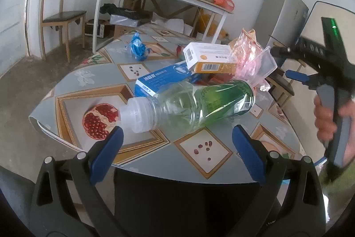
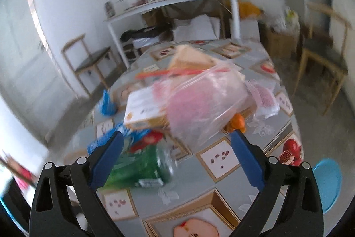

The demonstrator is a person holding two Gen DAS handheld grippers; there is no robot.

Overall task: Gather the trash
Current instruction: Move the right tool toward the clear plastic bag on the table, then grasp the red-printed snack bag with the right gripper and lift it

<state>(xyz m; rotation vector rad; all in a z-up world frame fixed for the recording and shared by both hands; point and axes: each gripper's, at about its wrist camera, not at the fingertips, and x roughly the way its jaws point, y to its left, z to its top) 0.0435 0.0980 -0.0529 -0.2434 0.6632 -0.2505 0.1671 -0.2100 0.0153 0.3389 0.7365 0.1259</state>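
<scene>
Now, from the left wrist, the left gripper (image 1: pixel 177 137) is hovering wide open and empty at the table's (image 1: pixel 66 81) near edge, just short of a bottle (image 1: pixel 190 103) lying on its side; boxes (image 1: pixel 208 57) and a bag (image 1: pixel 250 59) are piling behind it, a hand (image 1: pixel 328 119) is gripping a handle on the right. From the right wrist, blurred, the right gripper (image 2: pixel 177 139) is spreading wide, empty, above the bottle (image 2: pixel 137 168) and bag (image 2: pixel 204 103)

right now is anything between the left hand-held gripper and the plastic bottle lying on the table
Nothing visible. The left hand-held gripper is open, with the plastic bottle lying on its side just beyond its fingertips, cap to the left. The blue box and white-and-orange box sit behind the bottle, not in front.
</scene>
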